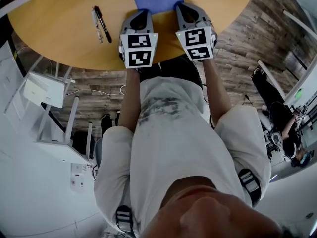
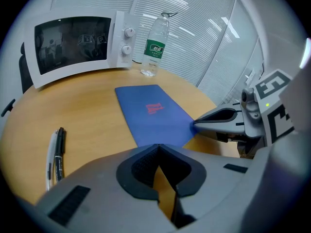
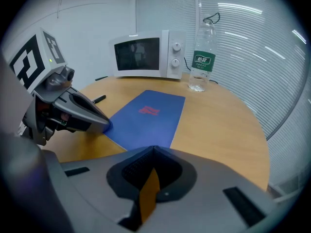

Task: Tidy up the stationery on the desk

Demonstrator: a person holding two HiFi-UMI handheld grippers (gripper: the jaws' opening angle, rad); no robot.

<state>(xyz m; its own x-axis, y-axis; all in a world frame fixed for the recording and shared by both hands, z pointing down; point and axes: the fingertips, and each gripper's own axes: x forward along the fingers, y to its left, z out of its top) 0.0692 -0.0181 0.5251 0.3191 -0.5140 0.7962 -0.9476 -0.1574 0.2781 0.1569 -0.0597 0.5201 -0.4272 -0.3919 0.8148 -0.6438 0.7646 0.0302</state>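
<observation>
The left gripper (image 2: 158,148) has its jaws pressed together with nothing between them, and its tip sits at the near edge of the blue notebook (image 2: 151,111). The right gripper (image 3: 154,152) is closed the same way, its tip at the book's near right corner. Set like this, one at each near corner, the pair looks placed to slide or square up the notebook rather than lift it (whether either tip nips the cover I cannot tell). Both grippers slant steeply down and forward, side by side, on forearms that run parallel from the person standing at the desk (image 1: 59,29) edge. The notebook lies flat at 12 o'clock from them. Two pens (image 1: 100,24), one black and one pale, lie together at 9 o'clock, well apart from the left gripper and untouched. Beyond the book stand a microwave (image 2: 77,47) at 11 o'clock and a water bottle (image 2: 154,45) at 12
</observation>
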